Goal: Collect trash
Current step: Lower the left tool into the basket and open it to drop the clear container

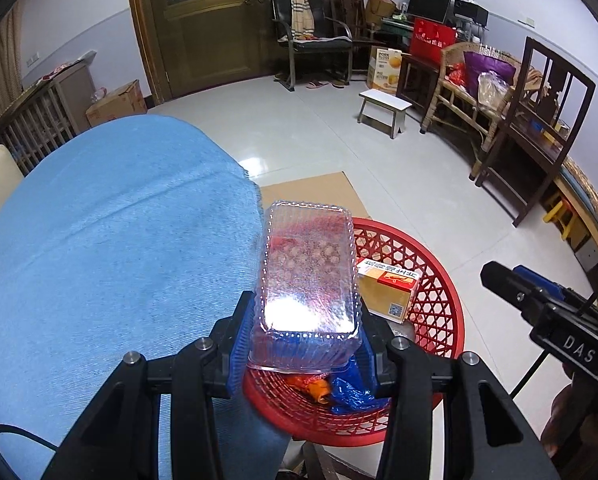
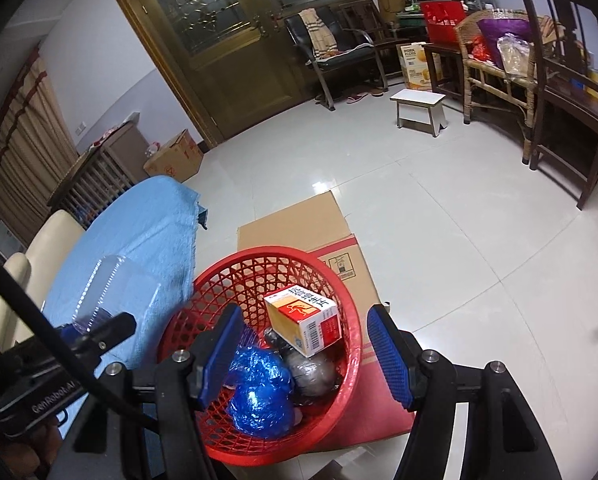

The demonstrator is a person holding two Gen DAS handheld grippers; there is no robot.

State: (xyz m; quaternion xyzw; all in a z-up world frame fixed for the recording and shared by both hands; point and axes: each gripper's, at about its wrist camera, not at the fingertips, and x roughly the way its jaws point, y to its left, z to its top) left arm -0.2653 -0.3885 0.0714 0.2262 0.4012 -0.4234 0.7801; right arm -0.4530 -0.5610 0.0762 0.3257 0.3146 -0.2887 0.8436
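Note:
My left gripper is shut on a clear plastic clamshell box and holds it over the near rim of the red mesh basket. The box also shows at the left of the right wrist view, above the blue-clothed table. My right gripper is open and empty above the red basket. In the basket lie a yellow and red carton, a crumpled blue plastic bag and a dark wrapped lump. The left wrist view shows the carton, blue bag and an orange wrapper.
The basket stands on flattened cardboard on the tiled floor. The table with the blue cloth is to the left. A white stool, chairs, a wicker bench and boxes line the far walls.

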